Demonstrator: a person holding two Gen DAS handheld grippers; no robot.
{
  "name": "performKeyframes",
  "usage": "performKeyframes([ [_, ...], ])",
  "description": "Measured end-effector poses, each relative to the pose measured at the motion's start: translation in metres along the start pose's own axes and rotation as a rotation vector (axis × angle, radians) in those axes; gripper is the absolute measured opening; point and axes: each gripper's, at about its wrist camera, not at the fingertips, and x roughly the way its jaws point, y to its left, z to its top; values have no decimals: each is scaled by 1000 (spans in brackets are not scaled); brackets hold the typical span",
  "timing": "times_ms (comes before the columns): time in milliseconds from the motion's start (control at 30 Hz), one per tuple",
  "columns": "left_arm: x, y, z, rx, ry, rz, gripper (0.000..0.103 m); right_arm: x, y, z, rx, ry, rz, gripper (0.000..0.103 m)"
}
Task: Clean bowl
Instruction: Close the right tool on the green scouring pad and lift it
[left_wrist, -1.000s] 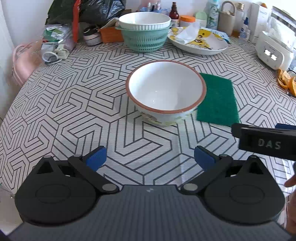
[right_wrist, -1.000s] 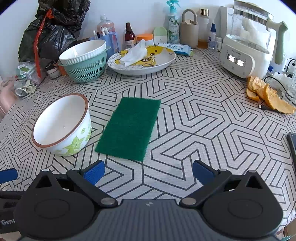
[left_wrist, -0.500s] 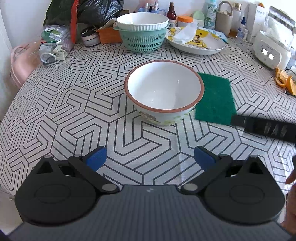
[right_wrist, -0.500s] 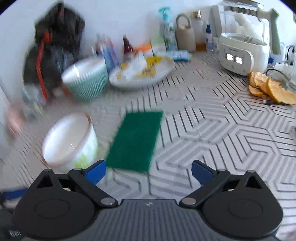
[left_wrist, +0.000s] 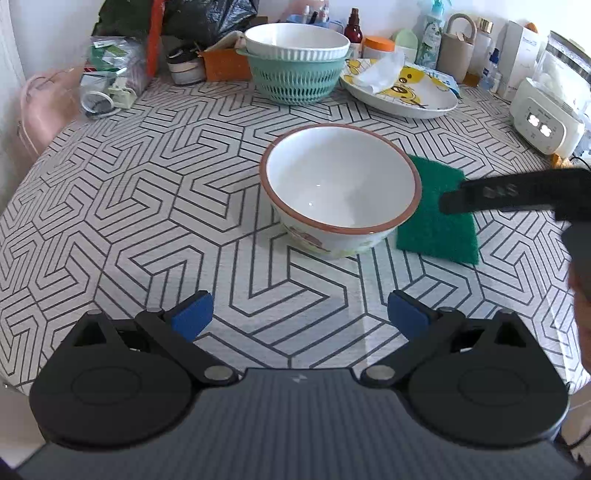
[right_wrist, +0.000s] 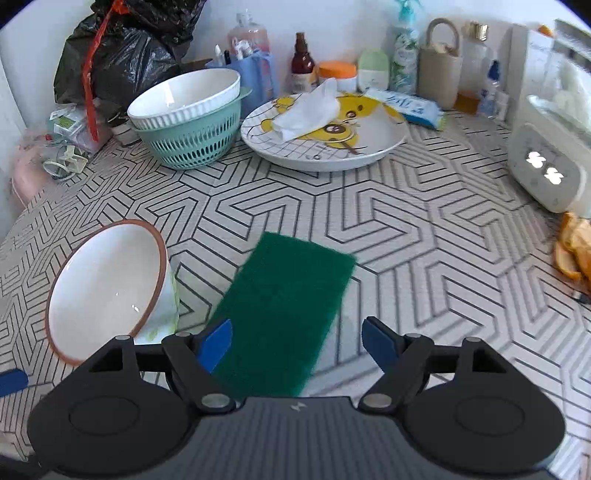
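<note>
A: What is seen in the left wrist view?

B: The white bowl (left_wrist: 341, 192) with a brown rim is found upright near the middle of the patterned table (left_wrist: 129, 206). The green scouring pad (left_wrist: 436, 225) lies flat just beside it, on its right; whether they touch cannot be told. The left gripper (left_wrist: 298, 314) is held short of the bowl, its blue fingertips (left_wrist: 192, 312) wide apart, with nothing between them. Bare tablecloth is seen between gripper and bowl, and much free surface to the left, up to the rounded table edge. The right gripper (left_wrist: 509, 194) is seen from the side above the pad.

A: And in the right wrist view?

B: The right gripper (right_wrist: 295, 341) is also spread apart, with nothing clamped. The pad (right_wrist: 288, 306) is seen between its fingertips, the left one (right_wrist: 216, 341) over the pad's edge. The bowl (right_wrist: 107, 284) stands at the left. Open table is seen to the right, as far as the orange peels (right_wrist: 576, 251). A teal colander (right_wrist: 192, 136) and a yellow-printed plate (right_wrist: 325, 147) are placed well behind.
</note>
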Motion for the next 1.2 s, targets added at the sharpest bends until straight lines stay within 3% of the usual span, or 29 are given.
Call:
performKeyframes([
  [167, -3, -2, 5, 21, -8, -4, 103, 12, 7, 7, -10, 21, 34, 78],
  [467, 7, 1, 11, -3, -3, 14, 103, 24, 2, 10, -11, 49, 31, 87],
  [700, 14, -6, 12, 32, 10, 19, 103, 22, 5, 3, -68, 37, 17, 86],
  [900, 18, -5, 12, 23, 22, 16, 103, 21, 12, -7, -161, 0, -11, 83],
  [1100, 19, -4, 12, 19, 20, 23, 103, 18, 8, -14, -192, -48, 18, 78],
  [1200, 19, -4, 12, 17, 18, 26, 103, 16, 11, -16, -208, -59, 38, 67],
])
